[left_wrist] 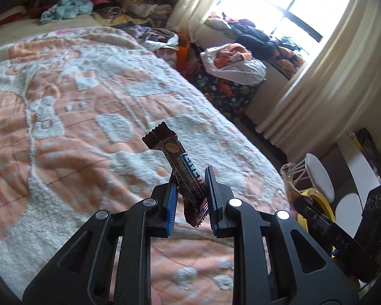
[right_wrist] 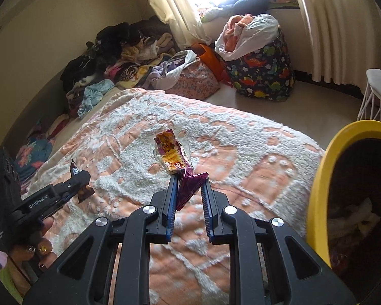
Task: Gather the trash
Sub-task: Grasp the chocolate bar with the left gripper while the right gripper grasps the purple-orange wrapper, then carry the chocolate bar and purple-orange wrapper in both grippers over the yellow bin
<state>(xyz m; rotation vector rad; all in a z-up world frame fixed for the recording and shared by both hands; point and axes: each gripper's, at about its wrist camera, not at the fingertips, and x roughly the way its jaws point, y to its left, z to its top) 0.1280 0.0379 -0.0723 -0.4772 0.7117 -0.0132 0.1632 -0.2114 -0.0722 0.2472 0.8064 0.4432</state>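
Observation:
My left gripper (left_wrist: pixel 191 181) is shut on a brown candy-bar wrapper (left_wrist: pixel 176 162), which sticks up between its blue pads above the bed. The right wrist view shows that same left gripper (right_wrist: pixel 82 180) at the left with the brown wrapper (right_wrist: pixel 76 172) in it, held by a hand. My right gripper (right_wrist: pixel 189 181) is shut on a purple and yellow snack wrapper (right_wrist: pixel 174 157) that stands up crumpled from its fingertips. A yellow-rimmed bin (right_wrist: pixel 320 178) stands at the right, close to the right gripper, with crumpled trash inside. In the left wrist view the yellow-rimmed bin (left_wrist: pixel 315 195) shows at the right behind the right gripper's body.
A bed with an orange and white fleece blanket (left_wrist: pixel 76 101) lies under both grippers. Heaps of clothes (right_wrist: pixel 129 61) cover its far end. A dinosaur-print bag (right_wrist: pixel 261 73) with a white plastic bag on top stands by the curtain. A white wire stool (right_wrist: pixel 378 94) is at the right.

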